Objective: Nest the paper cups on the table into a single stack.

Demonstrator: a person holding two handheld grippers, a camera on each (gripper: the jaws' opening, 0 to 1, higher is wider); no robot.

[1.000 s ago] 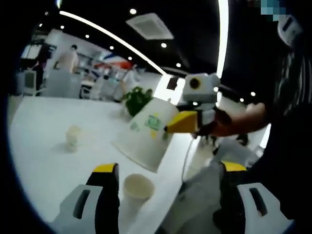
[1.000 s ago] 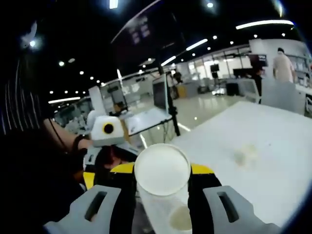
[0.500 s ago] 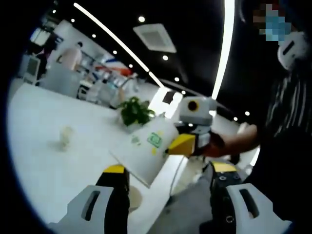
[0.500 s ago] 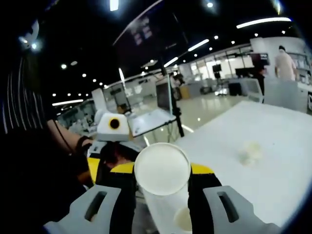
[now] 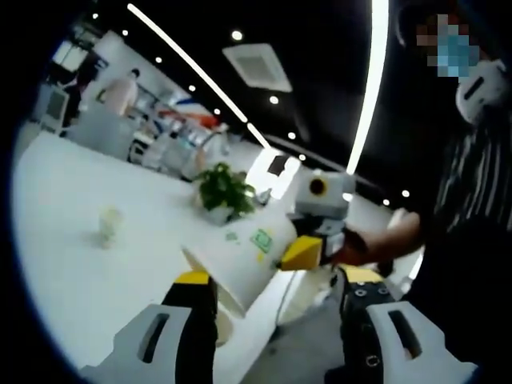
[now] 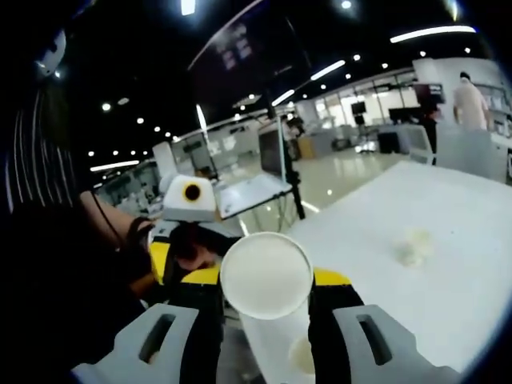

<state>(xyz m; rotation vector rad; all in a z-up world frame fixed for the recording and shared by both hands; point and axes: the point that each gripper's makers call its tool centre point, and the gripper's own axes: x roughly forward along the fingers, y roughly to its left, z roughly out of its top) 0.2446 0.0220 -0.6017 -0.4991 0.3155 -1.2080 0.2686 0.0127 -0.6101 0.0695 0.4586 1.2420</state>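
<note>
White tabletop [image 5: 72, 264] — my right tool [image 6: 265, 298] grips a paper cup [image 6: 266, 276], left tool [image 5: 272, 300] wide; tilted, it could miss the lower cup [image 6: 302, 354].

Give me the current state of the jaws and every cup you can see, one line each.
Right gripper: jaws shut on the held cup.
Held cup: lifted, tilted, above the table edge.
Left gripper: jaws open, gripping nothing.
Near cup: on the table, partly hidden behind the left jaw.
Far cup: standing alone on the table.
</note>
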